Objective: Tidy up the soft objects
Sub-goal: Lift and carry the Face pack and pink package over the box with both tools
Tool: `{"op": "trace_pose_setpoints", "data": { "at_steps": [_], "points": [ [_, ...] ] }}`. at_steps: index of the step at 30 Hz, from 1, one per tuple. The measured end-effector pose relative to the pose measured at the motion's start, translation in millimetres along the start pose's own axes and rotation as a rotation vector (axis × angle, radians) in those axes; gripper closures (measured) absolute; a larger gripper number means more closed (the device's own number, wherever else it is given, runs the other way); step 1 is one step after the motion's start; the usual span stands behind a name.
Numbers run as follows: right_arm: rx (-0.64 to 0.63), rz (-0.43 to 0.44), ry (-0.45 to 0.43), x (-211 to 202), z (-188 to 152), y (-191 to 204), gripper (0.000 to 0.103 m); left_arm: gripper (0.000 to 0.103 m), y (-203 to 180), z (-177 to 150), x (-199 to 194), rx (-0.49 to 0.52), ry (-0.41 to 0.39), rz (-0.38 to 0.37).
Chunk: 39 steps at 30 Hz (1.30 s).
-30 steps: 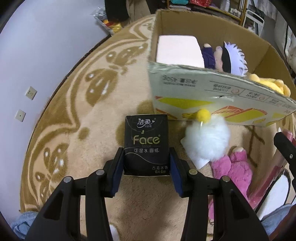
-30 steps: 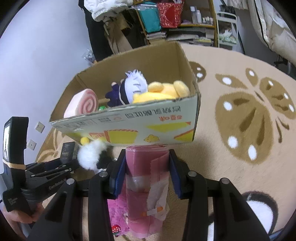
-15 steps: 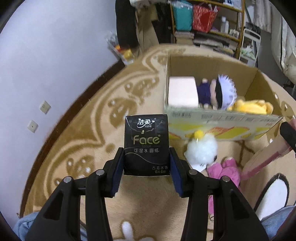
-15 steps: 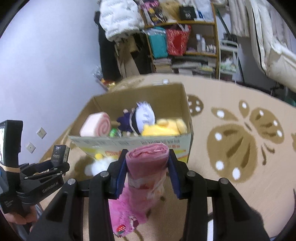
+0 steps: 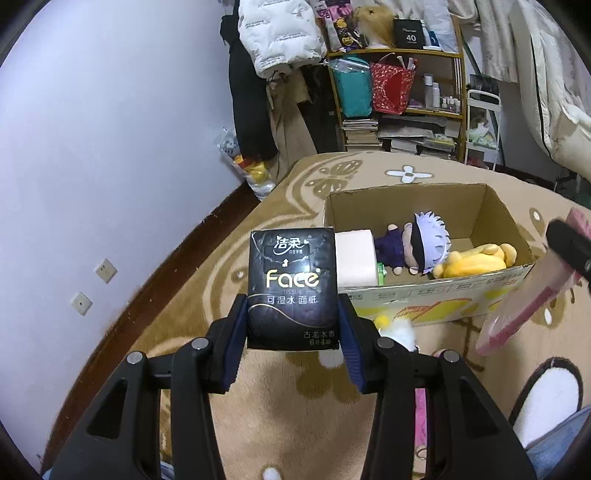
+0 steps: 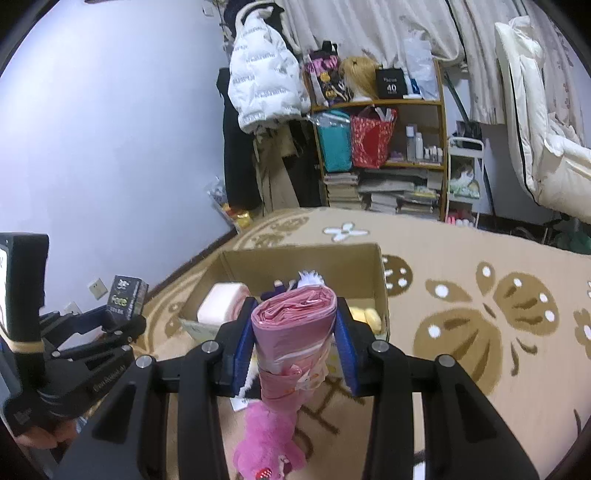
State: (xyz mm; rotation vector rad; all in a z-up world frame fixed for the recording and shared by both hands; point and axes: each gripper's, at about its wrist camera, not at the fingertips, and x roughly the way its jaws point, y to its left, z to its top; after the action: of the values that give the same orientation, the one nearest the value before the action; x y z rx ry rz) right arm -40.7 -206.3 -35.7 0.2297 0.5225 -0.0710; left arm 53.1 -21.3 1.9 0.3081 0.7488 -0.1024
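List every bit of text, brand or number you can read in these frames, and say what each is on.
"Face" and "TISSUE": black tissue pack held in the left tongs.
"洁柔" and "可湿水面纸": same pack.
"40": black box on the shelf.
Printing on the cardboard box front, white jacket lettering and left tongs' arm lettering: too blurred to read.

Lying underneath and stretching ahead: tan patterned rug (image 5: 166, 332). Standing far ahead: wooden shelf (image 5: 424, 54), holding a red bag (image 5: 391, 88) and a teal bag (image 5: 352, 88), stacked books (image 5: 360, 131) sitting below. Hanging ahead-left: white puffer jacket (image 5: 280, 33). Sitting leftward on the wall: two sockets (image 5: 106, 270).
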Motion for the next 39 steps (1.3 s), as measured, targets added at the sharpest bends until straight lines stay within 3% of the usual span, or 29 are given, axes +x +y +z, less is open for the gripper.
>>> {"op": "trace_pose_setpoints", "data": {
  "at_steps": [19, 33, 39],
  "points": [
    [0.031, 0.048, -0.15, -18, 29, -1, 0.062, 0.058, -3, 23, -2, -0.021, -0.112, -0.011],
    [-0.008, 0.045, -0.185, 0, 48, -1, 0.062, 0.058, 1, 44, 19, -0.091, -0.152, -0.028],
    [-0.022, 0.04, -0.164, 19, 53, -2, 0.062, 0.058, 3, 49, 37, -0.132, -0.13, -0.057]
  ]
}}
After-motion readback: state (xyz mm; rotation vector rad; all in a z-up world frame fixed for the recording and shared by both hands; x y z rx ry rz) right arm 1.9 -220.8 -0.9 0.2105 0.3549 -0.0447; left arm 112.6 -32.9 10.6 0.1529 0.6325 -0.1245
